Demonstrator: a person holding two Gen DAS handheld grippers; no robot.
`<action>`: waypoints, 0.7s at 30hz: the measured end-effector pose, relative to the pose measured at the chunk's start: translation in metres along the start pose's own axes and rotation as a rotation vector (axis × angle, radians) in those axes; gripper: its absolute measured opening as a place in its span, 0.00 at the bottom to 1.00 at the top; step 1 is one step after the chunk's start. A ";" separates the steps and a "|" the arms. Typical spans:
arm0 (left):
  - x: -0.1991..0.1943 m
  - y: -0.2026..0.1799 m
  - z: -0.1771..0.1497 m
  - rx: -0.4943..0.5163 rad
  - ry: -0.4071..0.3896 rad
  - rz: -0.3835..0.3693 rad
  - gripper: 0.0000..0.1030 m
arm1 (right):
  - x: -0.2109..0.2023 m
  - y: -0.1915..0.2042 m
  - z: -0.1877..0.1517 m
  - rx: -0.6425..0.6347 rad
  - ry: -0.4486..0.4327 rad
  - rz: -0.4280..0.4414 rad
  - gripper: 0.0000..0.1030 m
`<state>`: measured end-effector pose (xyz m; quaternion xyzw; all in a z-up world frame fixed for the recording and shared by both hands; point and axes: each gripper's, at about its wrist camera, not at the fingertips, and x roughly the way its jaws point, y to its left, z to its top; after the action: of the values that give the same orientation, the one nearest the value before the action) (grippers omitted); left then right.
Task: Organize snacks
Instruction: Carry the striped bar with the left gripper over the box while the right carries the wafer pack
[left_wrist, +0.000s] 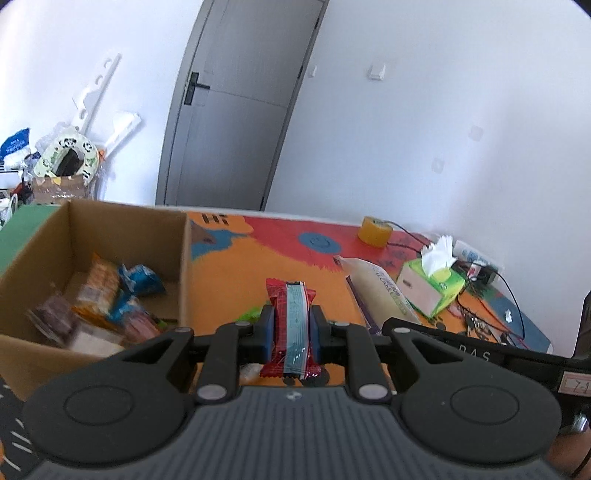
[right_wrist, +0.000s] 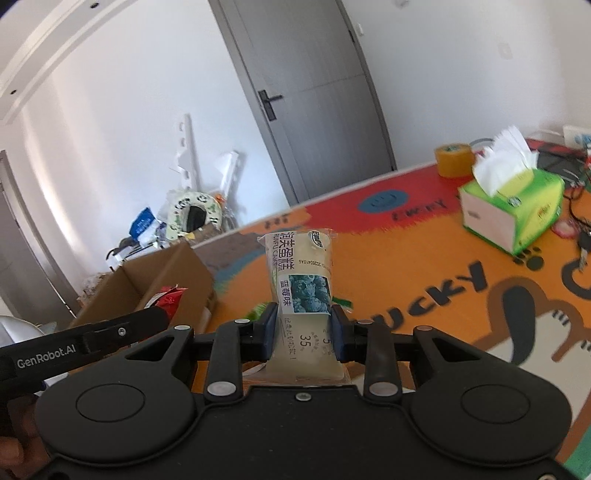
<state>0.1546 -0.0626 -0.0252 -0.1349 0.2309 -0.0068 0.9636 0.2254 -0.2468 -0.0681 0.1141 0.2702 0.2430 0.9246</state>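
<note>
My left gripper (left_wrist: 291, 320) is shut on a red snack bar with a blue stripe (left_wrist: 291, 325), held above the orange mat, just right of the cardboard box (left_wrist: 129, 225). The box holds several snack packets (left_wrist: 107, 295). My right gripper (right_wrist: 302, 325) is shut on a pale blueberry cake packet (right_wrist: 300, 280), held above the mat; that packet also shows in the left wrist view (left_wrist: 376, 291). In the right wrist view the left gripper arm (right_wrist: 92, 339) and the red bar (right_wrist: 170, 297) sit to the left, by the box (right_wrist: 173, 277).
A green tissue box (left_wrist: 432, 288) (right_wrist: 517, 210) and a yellow tape roll (left_wrist: 375, 230) (right_wrist: 454, 158) stand on the colourful mat (left_wrist: 280, 254) at the right. Cables and keys (left_wrist: 491, 314) lie at the far right. A green wrapper (left_wrist: 249, 314) lies under the grippers.
</note>
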 end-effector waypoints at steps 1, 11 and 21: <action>-0.002 0.003 0.002 -0.004 -0.005 0.003 0.18 | 0.000 0.003 0.002 -0.004 -0.005 0.007 0.29; -0.024 0.032 0.021 -0.032 -0.059 0.056 0.18 | 0.011 0.038 0.018 -0.035 -0.038 0.087 0.29; -0.036 0.070 0.037 -0.069 -0.105 0.120 0.18 | 0.030 0.071 0.027 -0.076 -0.035 0.154 0.29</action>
<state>0.1358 0.0173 0.0036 -0.1542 0.1877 0.0662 0.9678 0.2346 -0.1729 -0.0351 0.1038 0.2352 0.3211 0.9115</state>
